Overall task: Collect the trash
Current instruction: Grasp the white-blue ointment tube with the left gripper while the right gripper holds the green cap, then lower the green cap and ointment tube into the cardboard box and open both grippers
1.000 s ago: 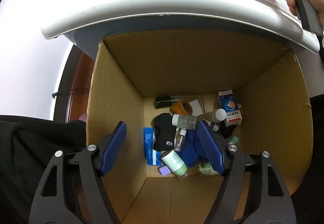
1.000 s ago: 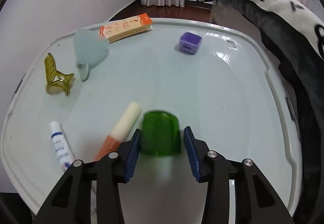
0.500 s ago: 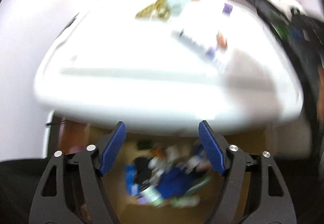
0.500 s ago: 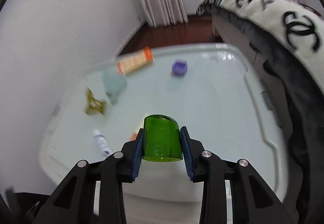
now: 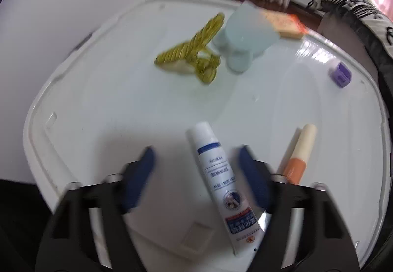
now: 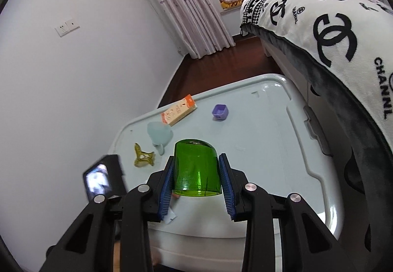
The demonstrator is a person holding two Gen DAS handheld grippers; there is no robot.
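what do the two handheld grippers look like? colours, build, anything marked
Both look alike: the left gripper and the right gripper have black, open-framed plastic arms with round silver pivot bolts. Each carries two blue pads, ribbed on the right one; the left is too blurred to tell. No cables, markings or sleeves are visible.

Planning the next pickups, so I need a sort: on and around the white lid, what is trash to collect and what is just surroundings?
Job items:
green cup, gripped by the right gripper
white tube, between the closing left gripper
orange stick
yellow hair claw
pale blue cup
orange carton
purple box

Just surroundings:
white lid
patterned blanket
curtains
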